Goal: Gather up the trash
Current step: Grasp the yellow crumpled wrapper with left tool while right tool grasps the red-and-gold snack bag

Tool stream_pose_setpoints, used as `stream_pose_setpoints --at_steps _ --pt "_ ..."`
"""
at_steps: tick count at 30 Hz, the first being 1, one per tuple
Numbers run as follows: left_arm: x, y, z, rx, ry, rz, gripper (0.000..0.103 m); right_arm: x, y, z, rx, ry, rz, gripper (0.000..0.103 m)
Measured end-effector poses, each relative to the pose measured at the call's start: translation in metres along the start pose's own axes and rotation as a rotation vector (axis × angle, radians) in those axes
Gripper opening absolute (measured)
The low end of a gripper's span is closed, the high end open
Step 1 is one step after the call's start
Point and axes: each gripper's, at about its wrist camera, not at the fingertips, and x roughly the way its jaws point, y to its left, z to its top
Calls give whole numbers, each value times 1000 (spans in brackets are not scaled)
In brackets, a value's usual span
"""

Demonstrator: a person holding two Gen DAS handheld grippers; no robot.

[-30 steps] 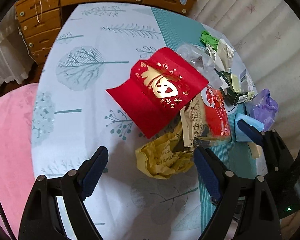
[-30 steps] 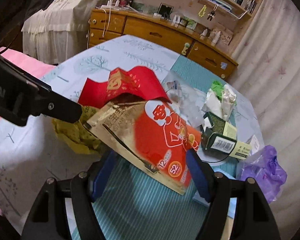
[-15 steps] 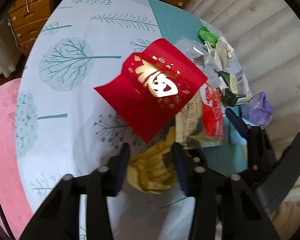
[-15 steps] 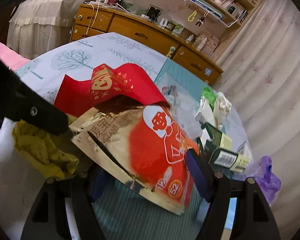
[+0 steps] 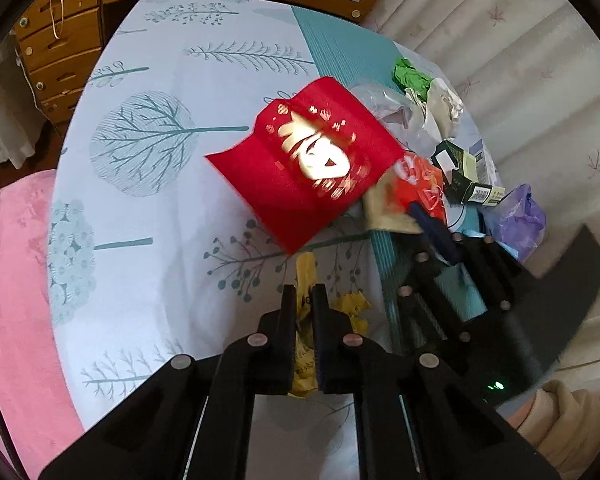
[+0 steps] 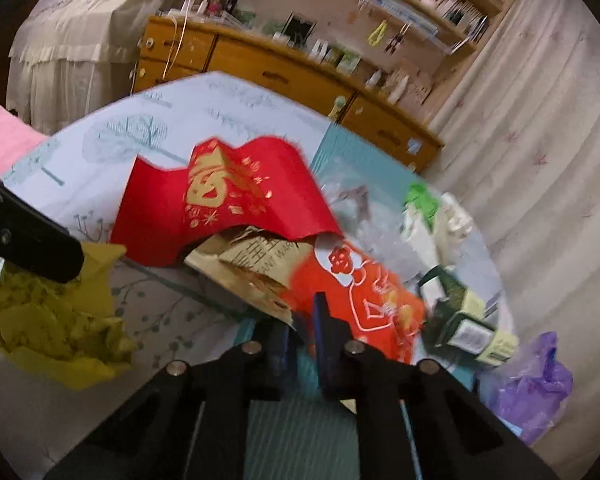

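Closing within the last second, both tongs now have trash between the jaws. The left tongs [image 5: 303, 294] are pressed together on the crumpled yellow paper [image 6: 56, 316], which bunches up around the black fingers. The right tongs [image 6: 303, 314] have just closed too, pinching the near edge of the red and orange snack bag [image 6: 356, 292], where half a second ago they stood spread around it. I judge that two pieces are now secured and can be lifted away. The red envelope [image 5: 308, 168] lies on top of the bag, so it may slide when the bag moves. More trash is on the counter [image 5: 148, 200]: a green box [image 6: 460, 320] and a purple plastic bag [image 6: 536, 384]. No bin is in view. Both pictures are blurred.
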Motion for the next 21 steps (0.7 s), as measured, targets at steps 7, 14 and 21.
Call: stream_pose_setpoints --at_steps 7,14,21 --pt "-10 -6 -12 17 -19 19 5 -38 -14 -17 19 -82 14 2" --pt "-31 -25 -27 47 -71 31 4 -71 -43 -19 139 -158 71 0" --pt "-62 -50 -47 46 -120 40 4 -118 -91 -24 351 -181 227 0"
